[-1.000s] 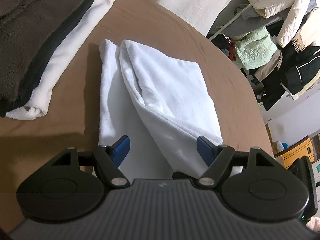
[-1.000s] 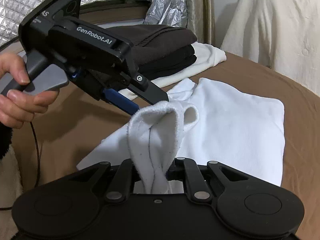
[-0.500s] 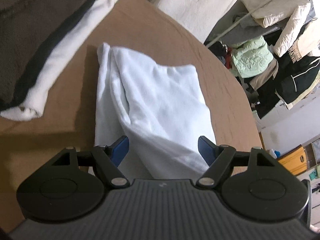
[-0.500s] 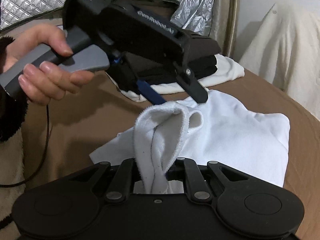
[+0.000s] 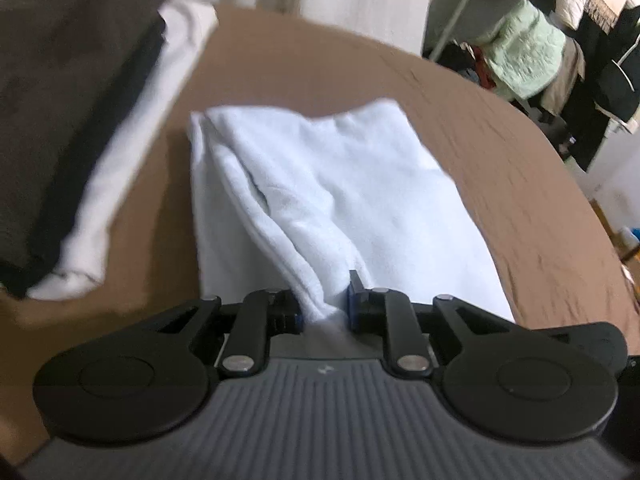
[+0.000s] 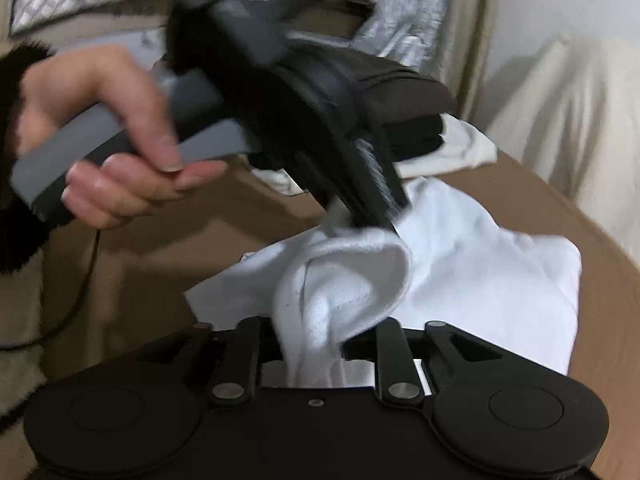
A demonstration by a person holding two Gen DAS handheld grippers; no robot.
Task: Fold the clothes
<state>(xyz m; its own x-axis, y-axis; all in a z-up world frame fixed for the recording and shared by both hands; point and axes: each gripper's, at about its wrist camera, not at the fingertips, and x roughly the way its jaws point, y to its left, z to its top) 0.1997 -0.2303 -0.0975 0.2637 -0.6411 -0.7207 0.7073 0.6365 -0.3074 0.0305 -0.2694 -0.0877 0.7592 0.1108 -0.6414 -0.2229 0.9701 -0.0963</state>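
A white fleece garment (image 5: 320, 200) lies partly folded on the brown table (image 5: 500, 152). My left gripper (image 5: 324, 304) is shut on a raised fold of its near edge. In the right wrist view my right gripper (image 6: 316, 356) is shut on a bunched corner of the same garment (image 6: 480, 280), held up off the table. The left gripper (image 6: 372, 208), held in a hand (image 6: 108, 140), also shows there, its tips on the cloth just beyond my right one.
A stack of folded dark and white clothes (image 5: 72, 120) sits at the left of the table, also in the right wrist view (image 6: 408, 120). A rack of hanging clothes (image 5: 560, 40) stands beyond the table's right edge. A cream cloth (image 6: 560, 120) hangs behind.
My left gripper has moved in over the garment and closed on a fold of it; it was open before. My right gripper keeps its hold on the corner.
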